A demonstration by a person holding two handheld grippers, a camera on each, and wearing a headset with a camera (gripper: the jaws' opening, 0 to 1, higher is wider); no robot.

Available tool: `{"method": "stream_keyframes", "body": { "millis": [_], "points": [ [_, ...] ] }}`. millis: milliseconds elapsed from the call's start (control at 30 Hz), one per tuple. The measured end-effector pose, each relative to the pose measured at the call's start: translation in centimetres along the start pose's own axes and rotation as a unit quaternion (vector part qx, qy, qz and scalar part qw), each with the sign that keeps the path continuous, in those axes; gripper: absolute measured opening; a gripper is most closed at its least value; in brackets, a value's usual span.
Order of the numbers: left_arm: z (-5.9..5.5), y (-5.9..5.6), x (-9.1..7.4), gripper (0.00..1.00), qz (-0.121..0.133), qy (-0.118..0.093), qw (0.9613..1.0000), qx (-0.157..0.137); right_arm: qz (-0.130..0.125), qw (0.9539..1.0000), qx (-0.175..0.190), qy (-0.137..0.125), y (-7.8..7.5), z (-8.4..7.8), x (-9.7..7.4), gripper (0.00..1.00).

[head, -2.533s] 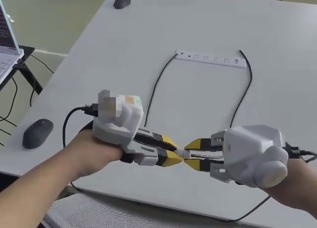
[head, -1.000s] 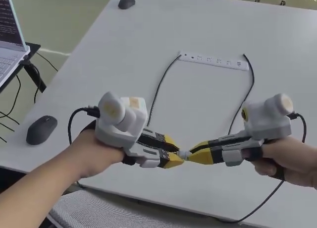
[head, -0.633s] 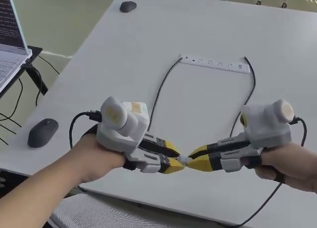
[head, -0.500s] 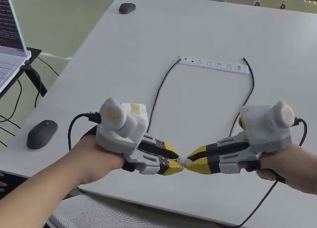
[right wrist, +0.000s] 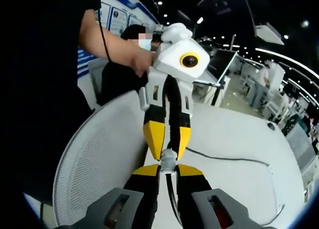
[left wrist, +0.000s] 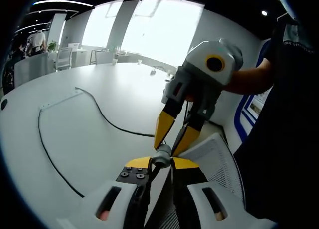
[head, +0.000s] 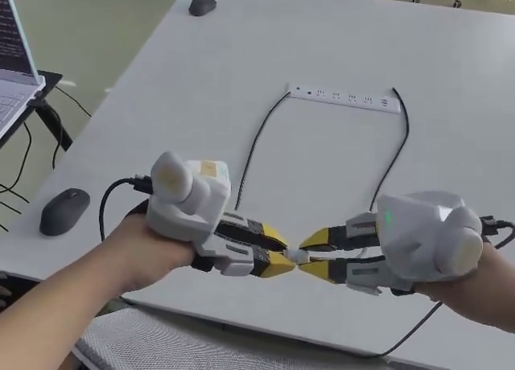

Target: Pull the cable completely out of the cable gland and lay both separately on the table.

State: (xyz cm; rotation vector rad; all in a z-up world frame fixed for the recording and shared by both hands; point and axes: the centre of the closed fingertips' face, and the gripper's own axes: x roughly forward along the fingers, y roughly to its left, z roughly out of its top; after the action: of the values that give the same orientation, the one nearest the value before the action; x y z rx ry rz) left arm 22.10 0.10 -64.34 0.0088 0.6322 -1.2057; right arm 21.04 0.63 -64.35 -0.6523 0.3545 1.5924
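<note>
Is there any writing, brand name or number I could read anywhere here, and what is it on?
None can be read.
Laptop screen: lines of text, too small.
Wall posters: print too blurred.
Sticker on the left tool: blurred, nothing legible.

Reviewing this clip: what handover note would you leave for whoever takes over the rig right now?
Left gripper: shut on one end of the small grey cable gland.
Right gripper: shut at the gland's other end, where the thin dark cable runs back between its jaws.
Both are held in the air above the white table, near its front edge.
Done: gland gripped from both sides.
Left: cable not yet out; pull it fully free, then lay gland and cable apart on the table.
</note>
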Motion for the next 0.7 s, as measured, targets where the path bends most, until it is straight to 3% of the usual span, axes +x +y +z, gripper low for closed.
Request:
{"method": "stream_keyframes", "body": {
  "millis": [233, 300, 700],
  "points": [
    [0.0, -0.01, -0.04, 0.15, 0.003, 0.002, 1.0, 0.003, -0.017, 0.9993, -0.029, 0.015, -0.05, -0.14, 0.05, 0.08],
    [-0.16, 0.0, 0.09, 0.16, 0.003, 0.005, 1.0, -0.007, -0.018, 0.9993, -0.028, 0.018, -0.04, -0.27, 0.11, 0.08],
    [0.07, 0.57, -0.25, 0.16, 0.011, 0.008, 0.9999, 0.001, -0.029, 0.9992, -0.016, 0.02, -0.75, 0.01, 0.23, 0.08]
  ]
}}
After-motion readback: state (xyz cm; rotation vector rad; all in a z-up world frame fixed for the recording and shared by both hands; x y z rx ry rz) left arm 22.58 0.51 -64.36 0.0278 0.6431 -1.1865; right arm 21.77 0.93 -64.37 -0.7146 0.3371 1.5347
